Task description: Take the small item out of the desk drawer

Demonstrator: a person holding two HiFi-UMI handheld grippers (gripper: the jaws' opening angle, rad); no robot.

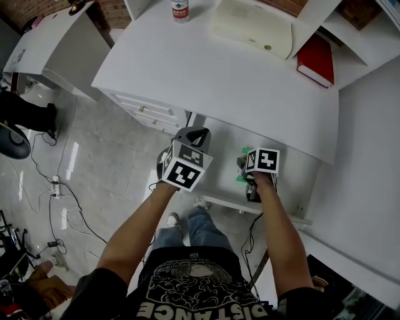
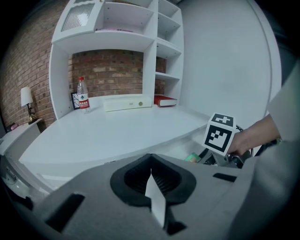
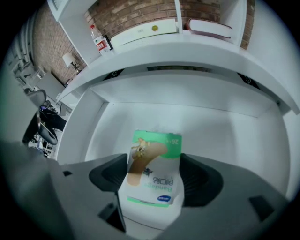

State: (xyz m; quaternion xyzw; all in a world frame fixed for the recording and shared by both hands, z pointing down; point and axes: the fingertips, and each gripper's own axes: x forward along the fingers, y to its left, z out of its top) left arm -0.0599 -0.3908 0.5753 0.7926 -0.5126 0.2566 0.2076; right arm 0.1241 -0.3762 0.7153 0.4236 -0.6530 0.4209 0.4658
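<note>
A white and green bandage box (image 3: 152, 173) stands between the two pads of my right gripper (image 3: 153, 177), which is shut on it, both sides of the box against the pads. The box sits inside the open white desk drawer (image 3: 215, 136), under the desktop. In the head view my right gripper (image 1: 249, 172) reaches into the drawer (image 1: 219, 181) with a green edge of the box (image 1: 240, 175) showing. My left gripper (image 1: 192, 135) hangs shut and empty to the left of it, in front of the desk edge; its pads (image 2: 151, 180) meet.
On the white desk (image 1: 219, 81) stand a water bottle (image 1: 180, 9), a cream case (image 1: 253, 28) and a red book (image 1: 315, 59). A small drawer cabinet (image 1: 147, 112) stands at the left under the desk. Cables (image 1: 56, 187) run over the floor.
</note>
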